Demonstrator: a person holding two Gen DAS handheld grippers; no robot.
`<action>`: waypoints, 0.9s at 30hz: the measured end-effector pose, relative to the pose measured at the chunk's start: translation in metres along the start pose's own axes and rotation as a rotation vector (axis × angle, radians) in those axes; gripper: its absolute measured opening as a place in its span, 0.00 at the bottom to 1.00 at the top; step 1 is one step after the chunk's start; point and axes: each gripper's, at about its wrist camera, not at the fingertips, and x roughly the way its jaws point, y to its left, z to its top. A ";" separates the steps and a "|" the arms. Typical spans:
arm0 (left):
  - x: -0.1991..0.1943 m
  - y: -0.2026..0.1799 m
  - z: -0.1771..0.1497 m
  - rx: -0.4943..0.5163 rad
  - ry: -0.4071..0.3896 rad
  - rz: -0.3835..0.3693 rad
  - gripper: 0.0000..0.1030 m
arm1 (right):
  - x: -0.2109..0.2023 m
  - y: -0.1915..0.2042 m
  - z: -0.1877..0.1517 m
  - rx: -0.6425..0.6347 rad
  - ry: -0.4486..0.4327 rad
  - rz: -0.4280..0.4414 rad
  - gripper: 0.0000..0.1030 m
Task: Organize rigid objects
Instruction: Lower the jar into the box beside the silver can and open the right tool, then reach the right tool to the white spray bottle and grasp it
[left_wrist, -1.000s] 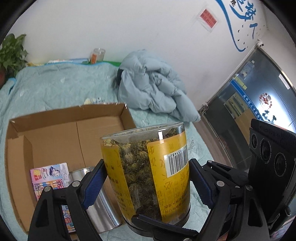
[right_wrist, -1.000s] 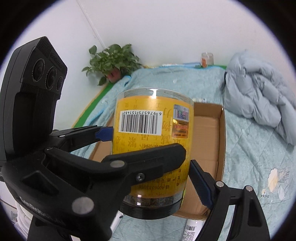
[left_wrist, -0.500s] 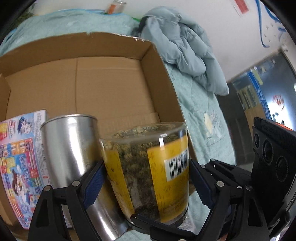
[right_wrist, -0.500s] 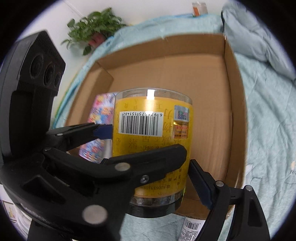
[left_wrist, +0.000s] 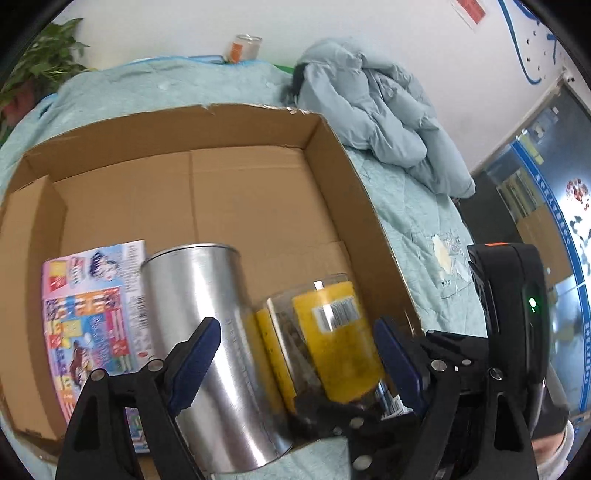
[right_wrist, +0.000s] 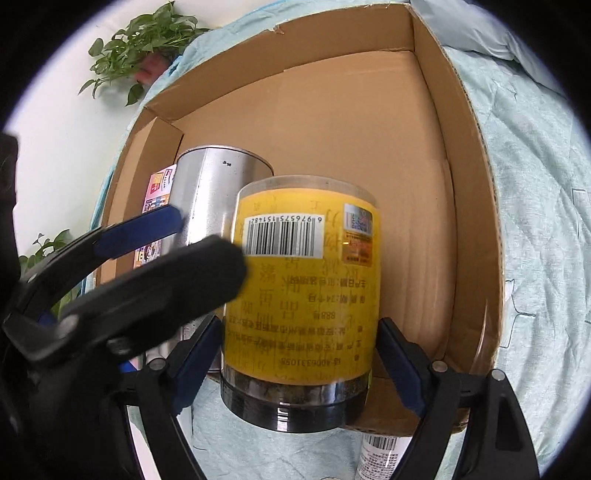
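A clear jar with a yellow label and barcode (right_wrist: 303, 291) is held upside down over the near right part of the cardboard box (right_wrist: 369, 129). My right gripper (right_wrist: 299, 350) is shut on it near its black lid. In the left wrist view the jar (left_wrist: 328, 343) sits between my left gripper's (left_wrist: 299, 354) spread blue pads (left_wrist: 195, 350), which do not touch it, so that gripper is open. A silver metal can (left_wrist: 207, 332) stands in the box beside the jar. A colourful flat pack (left_wrist: 92, 314) lies at the box's left.
The box sits on a pale green quilt (left_wrist: 417, 221) on a bed. A bunched grey-blue jacket (left_wrist: 369, 110) lies at the far right. A small jar (left_wrist: 242, 48) and a potted plant (right_wrist: 147, 62) stand by the wall. A white bottle (right_wrist: 376, 458) lies below the box.
The jar has gone down into the box beside the silver can. My left gripper has let go of it and drawn back; my right gripper still holds it.
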 end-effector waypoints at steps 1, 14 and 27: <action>-0.007 0.004 -0.004 -0.007 -0.019 0.001 0.82 | -0.001 0.001 -0.001 -0.004 -0.005 -0.001 0.85; -0.117 0.027 -0.133 0.083 -0.454 0.325 0.98 | -0.060 0.019 -0.118 -0.109 -0.436 -0.128 0.81; -0.137 0.004 -0.219 0.048 -0.528 0.463 1.00 | -0.061 0.043 -0.206 -0.169 -0.721 -0.196 0.96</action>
